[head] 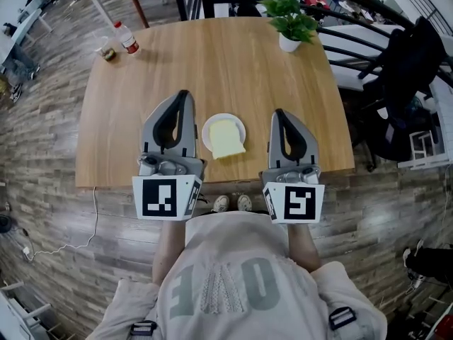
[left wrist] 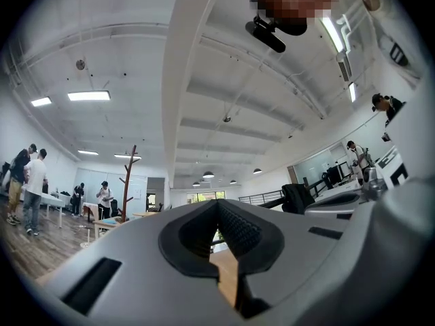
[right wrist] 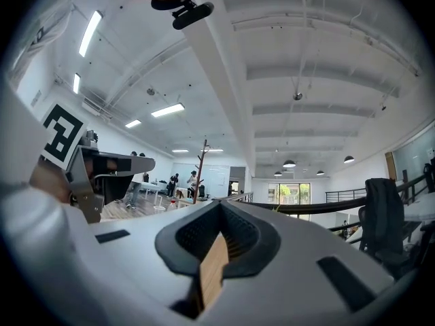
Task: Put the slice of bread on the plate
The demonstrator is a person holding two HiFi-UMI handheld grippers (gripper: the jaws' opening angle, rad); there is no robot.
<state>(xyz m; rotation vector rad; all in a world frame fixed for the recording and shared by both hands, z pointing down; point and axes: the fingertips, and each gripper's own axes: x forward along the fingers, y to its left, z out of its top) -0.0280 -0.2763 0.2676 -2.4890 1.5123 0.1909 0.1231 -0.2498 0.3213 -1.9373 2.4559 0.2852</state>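
Head view, pale square bread slice [head: 227,139], on white plate [head: 208,131]

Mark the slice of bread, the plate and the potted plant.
Pale square slice of bread [head: 227,139]: head view, middle of its top face.
Round white plate [head: 222,116]: head view, bare far rim.
Green leafy plant in white pot [head: 290,18]: head view, its leaves.

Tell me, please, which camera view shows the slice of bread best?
The head view: the slice of bread lies in full sight on the white plate. Both gripper views aim up and away from it and show no bread.
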